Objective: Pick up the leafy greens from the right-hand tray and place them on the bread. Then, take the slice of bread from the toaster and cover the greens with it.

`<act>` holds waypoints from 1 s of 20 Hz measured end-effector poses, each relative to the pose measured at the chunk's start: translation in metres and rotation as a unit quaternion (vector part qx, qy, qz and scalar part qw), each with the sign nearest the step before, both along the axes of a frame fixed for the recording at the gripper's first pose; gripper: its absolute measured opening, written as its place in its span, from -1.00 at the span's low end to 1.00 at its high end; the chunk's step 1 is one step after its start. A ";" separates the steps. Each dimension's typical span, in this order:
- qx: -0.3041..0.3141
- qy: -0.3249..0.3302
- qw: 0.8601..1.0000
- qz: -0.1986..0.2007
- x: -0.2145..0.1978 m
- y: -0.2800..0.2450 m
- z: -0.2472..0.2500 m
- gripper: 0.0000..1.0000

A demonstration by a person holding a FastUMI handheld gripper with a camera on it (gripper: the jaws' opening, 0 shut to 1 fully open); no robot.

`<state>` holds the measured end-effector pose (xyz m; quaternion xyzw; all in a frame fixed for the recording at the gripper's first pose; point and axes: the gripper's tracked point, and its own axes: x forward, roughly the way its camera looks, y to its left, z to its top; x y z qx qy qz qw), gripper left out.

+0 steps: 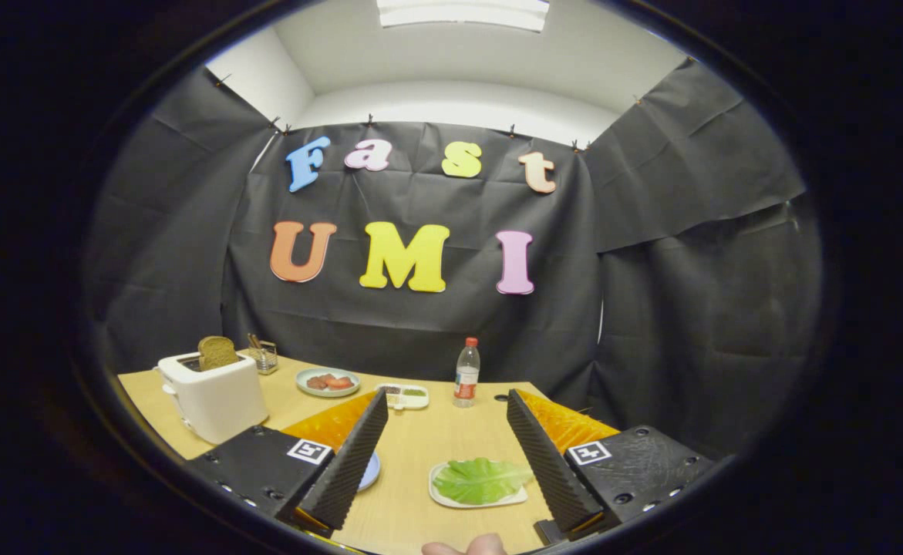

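My gripper (pixel 445 405) is open, its two black ribbed fingers spread wide above the wooden table (pixel 412 455) with nothing between them. A green leaf (pixel 480 479) lies on a small white tray (pixel 442 496) between the fingers, close to the right finger (pixel 547 462). A blue plate (pixel 370 470) peeks out from behind the left finger (pixel 351 462); whatever lies on it is hidden. A white toaster (pixel 213 395) stands at the table's far left with a brown slice of bread (pixel 217 352) sticking up from its slot.
Beyond the fingers stand a clear plastic bottle (pixel 466 373) with a red cap, a small divided dish (pixel 403 395), a round plate with reddish food (pixel 328 381) and a small utensil holder (pixel 264 355). A fingertip (pixel 466 546) shows just behind the fingers.
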<state>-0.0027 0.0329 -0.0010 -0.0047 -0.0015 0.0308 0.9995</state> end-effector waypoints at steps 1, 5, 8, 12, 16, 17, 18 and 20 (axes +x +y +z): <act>0.001 -0.003 1.000 -0.001 0.001 -0.002 0.002 0.90; -0.006 -0.003 1.000 0.007 0.002 0.006 -0.002 0.90; -0.001 -0.004 1.000 0.028 0.002 0.015 -0.004 0.90; 0.008 0.004 1.000 0.030 0.006 0.009 -0.008 0.90; 0.009 0.011 0.999 0.030 0.012 -0.002 -0.010 0.90; 0.006 0.018 0.999 0.035 0.018 -0.007 -0.016 0.90; 0.000 0.030 0.999 0.033 0.025 -0.015 -0.024 0.90; -0.006 0.053 0.998 0.033 0.044 -0.028 -0.041 0.90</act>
